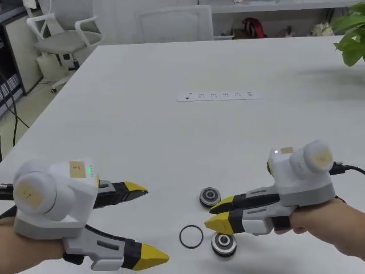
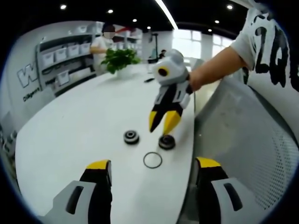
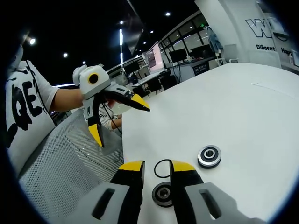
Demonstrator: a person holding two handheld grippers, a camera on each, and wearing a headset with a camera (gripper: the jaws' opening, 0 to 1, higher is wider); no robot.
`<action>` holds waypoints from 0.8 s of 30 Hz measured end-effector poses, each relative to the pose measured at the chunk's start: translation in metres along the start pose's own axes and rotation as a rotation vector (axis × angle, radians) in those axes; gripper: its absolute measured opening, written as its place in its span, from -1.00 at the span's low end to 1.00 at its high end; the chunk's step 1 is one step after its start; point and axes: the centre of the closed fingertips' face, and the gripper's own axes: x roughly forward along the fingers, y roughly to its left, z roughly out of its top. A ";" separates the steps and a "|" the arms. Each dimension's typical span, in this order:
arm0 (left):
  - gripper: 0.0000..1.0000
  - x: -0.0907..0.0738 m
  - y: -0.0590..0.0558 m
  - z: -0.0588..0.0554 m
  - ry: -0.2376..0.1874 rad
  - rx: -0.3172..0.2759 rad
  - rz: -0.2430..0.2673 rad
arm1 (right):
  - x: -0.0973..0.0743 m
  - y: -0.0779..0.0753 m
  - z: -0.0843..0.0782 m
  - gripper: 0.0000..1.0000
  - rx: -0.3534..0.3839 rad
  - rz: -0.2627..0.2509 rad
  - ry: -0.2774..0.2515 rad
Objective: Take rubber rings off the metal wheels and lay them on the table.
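**Left tool** [image 1: 151, 224], lower left of the head view and closest to the camera: the jaws are spread wide, the yellow tips are well apart and nothing lies between them, so the tool is released. It is held over the near edge of the white table [image 1: 171, 131], with its tips pointing toward the right tool [image 1: 212, 217].

**Right tool**, lower right of the head view, in a person's hand: the jaws are narrowly parted with a clear gap and grasp nothing. The yellow tips point leftward and sit over the near metal wheel [image 1: 223, 244]. In the right gripper view this wheel lies on the table in the gap between the two jaws, below their tips. Whether either jaw touches it cannot be told.

**Rubber ring** [image 1: 191, 236]: a thin black loop lying flat and loose on the table. It is just left of the near metal wheel, just beyond the right tool's tips, and between the two tools.

**Far metal wheel** [image 1: 210, 197]: it lies flat on the table, a little farther from the person than the rubber ring, and apart from both the ring and the near metal wheel. Both wheels show a dark outer band around a bright hub. Whether that band is a fitted ring cannot be resolved.

**Background**: a paper strip [image 1: 219, 96] with small printed marks lies at mid-table. An office chair [image 1: 63, 34] stands beyond the table's far left corner. Leaves of a potted plant [image 1: 351, 37] enter at upper right.
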 end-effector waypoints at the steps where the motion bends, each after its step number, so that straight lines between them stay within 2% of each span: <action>1: 0.47 0.001 0.000 0.001 0.000 0.003 -0.001 | -0.001 0.000 0.000 -0.63 -0.005 -0.001 -0.001; 14: 0.40 0.018 -0.001 0.012 -0.010 0.019 -0.028 | -0.025 -0.007 -0.012 -0.60 -0.006 -0.041 -0.010; 24: 0.36 0.033 -0.001 0.018 0.001 0.040 -0.059 | -0.033 -0.012 -0.024 -0.56 0.006 -0.072 -0.010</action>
